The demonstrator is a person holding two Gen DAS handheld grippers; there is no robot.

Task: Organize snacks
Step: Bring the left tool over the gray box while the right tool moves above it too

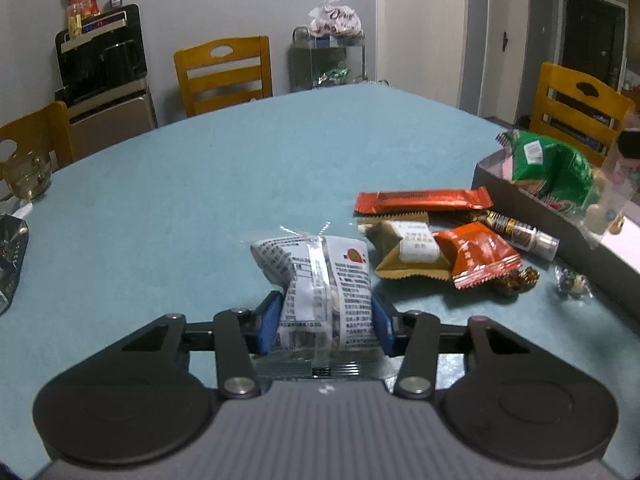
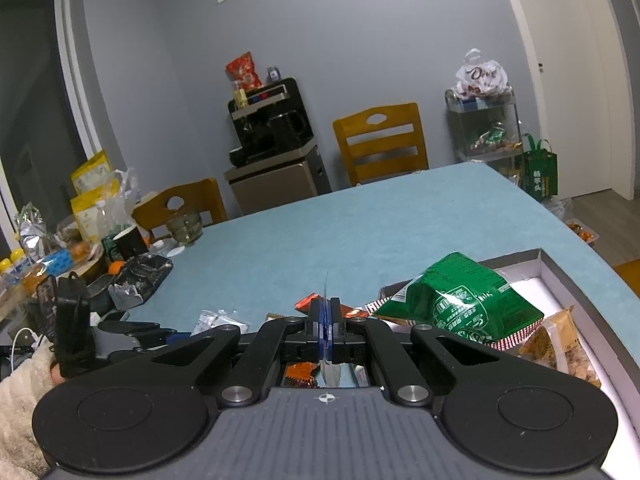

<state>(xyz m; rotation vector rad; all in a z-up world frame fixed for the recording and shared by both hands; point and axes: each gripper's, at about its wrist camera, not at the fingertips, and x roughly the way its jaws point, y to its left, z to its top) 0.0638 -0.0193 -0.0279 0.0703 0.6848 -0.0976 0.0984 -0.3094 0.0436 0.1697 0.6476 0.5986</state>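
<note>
My left gripper [image 1: 325, 312] is low over the blue table, its blue pads pressing both sides of a white printed snack packet [image 1: 320, 272] that lies on the tabletop. To its right is a loose pile: a red bar [image 1: 424, 200], a tan packet [image 1: 408, 252], an orange packet [image 1: 476, 256] and a brown stick [image 1: 520, 232]. A grey box [image 2: 560, 280] holds a green bag [image 2: 460, 300] and a tan snack bag [image 2: 560, 344]. My right gripper [image 2: 326, 308] is shut on the thin edge of a clear wrapper [image 2: 326, 284] beside the box.
Small wrapped candies [image 1: 572, 282] lie near the box wall [image 1: 520, 196]. A glass dish [image 1: 28, 176] and a dark foil bag [image 1: 10, 256] sit at the table's left edge. Wooden chairs [image 1: 224, 72] ring the table. Bags, cups and cables [image 2: 80, 264] crowd the left side.
</note>
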